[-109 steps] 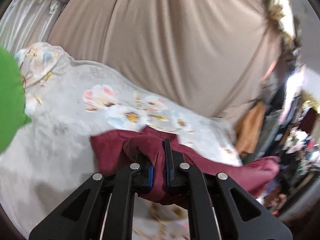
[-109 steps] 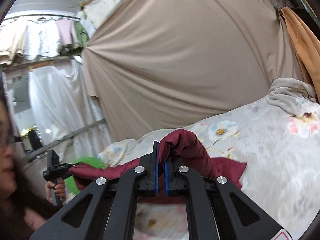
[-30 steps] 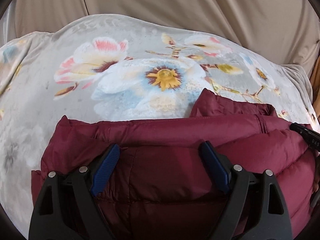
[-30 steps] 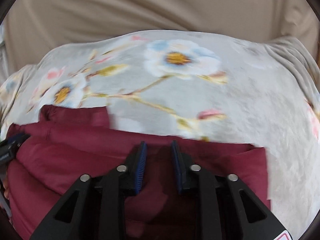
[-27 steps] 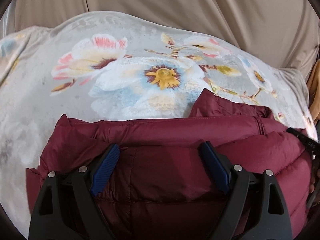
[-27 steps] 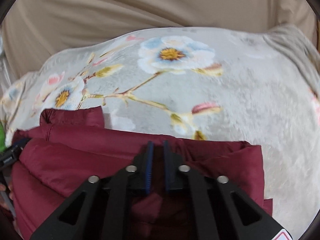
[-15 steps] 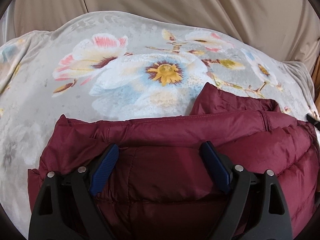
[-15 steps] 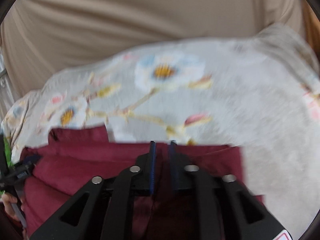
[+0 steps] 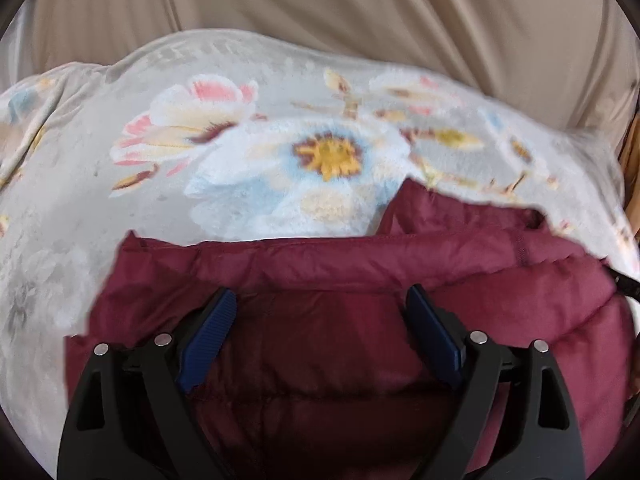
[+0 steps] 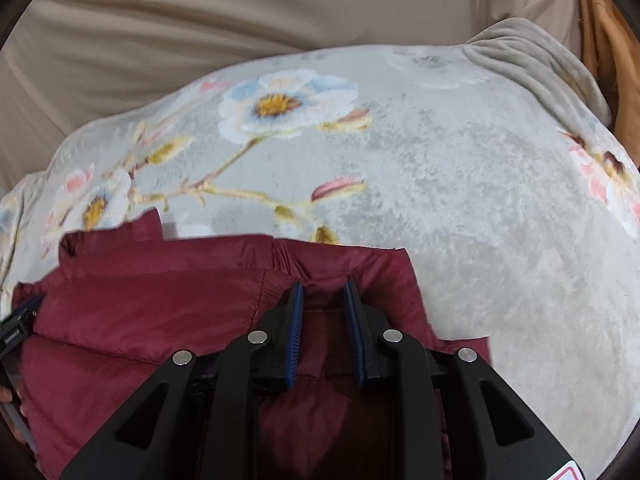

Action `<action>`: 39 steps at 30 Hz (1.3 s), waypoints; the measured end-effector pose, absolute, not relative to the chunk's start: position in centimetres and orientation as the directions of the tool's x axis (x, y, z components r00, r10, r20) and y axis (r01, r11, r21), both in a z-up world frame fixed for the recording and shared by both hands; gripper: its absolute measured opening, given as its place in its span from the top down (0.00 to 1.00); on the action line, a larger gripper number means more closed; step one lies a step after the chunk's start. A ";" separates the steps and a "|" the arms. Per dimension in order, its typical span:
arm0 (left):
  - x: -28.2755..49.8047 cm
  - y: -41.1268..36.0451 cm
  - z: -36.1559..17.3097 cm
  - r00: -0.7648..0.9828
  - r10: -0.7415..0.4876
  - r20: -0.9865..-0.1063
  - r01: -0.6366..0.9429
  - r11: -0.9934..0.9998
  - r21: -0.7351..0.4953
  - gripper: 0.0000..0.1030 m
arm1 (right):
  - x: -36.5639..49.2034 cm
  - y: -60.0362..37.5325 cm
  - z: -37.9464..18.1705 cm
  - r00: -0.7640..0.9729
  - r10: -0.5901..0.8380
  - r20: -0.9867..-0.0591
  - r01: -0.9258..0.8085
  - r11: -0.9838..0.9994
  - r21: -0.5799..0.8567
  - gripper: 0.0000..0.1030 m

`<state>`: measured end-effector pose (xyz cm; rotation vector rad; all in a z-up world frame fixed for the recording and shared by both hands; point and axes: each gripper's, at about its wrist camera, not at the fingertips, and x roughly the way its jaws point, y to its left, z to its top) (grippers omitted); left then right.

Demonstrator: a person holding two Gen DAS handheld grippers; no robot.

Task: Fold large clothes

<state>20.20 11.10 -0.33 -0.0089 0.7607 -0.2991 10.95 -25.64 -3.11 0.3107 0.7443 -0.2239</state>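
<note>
A dark red quilted jacket (image 9: 360, 264) lies folded on a grey floral blanket (image 9: 100, 208). My left gripper (image 9: 320, 300) is wide open just above the jacket's left part, its blue pads (image 9: 208, 328) apart and holding nothing. In the right wrist view the jacket (image 10: 160, 304) fills the lower left. My right gripper (image 10: 322, 292) is partly open over the jacket's right end near its corner, with nothing between the pads (image 10: 296, 316). The blanket (image 10: 480, 208) spreads beyond it.
A beige curtain (image 9: 360, 8) hangs behind the bed. An orange cloth (image 10: 604, 40) hangs at the far right. The tip of the other gripper (image 10: 16, 328) shows at the left edge of the right wrist view.
My right gripper, shut on the jacket half a second ago, has opened and let it go. The jacket now lies flat. The left gripper stays open and has barely moved.
</note>
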 end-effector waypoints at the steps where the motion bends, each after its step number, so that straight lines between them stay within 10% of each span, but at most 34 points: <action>1: 19.6 11.9 0.4 0.697 -0.277 -0.661 0.253 0.958 -0.135 0.18 | 10.2 -25.4 -2.1 0.736 -0.073 -0.673 0.296 0.929 0.223 0.77; 12: 13.5 22.0 3.0 0.662 -0.247 -0.708 0.085 0.963 -0.257 0.10 | 8.4 -12.5 1.9 0.675 0.263 -0.690 -0.093 0.957 0.273 0.77; 26: 11.2 24.3 -2.4 0.549 -0.417 -0.724 0.066 0.885 -0.460 0.06 | 12.9 -5.6 -4.8 0.546 0.265 -0.795 -0.171 0.964 0.204 0.83; 33: 11.1 22.4 -0.6 0.523 -0.488 -0.698 0.156 0.860 -0.485 0.77 | 13.4 -8.3 -1.7 0.559 0.355 -0.749 -0.157 0.933 0.325 0.83; 39: 9.1 21.1 5.0 0.577 -0.552 -0.602 0.276 0.825 -0.493 0.88 | 16.5 -8.9 -4.5 0.491 0.368 -0.790 -0.133 0.927 0.349 0.86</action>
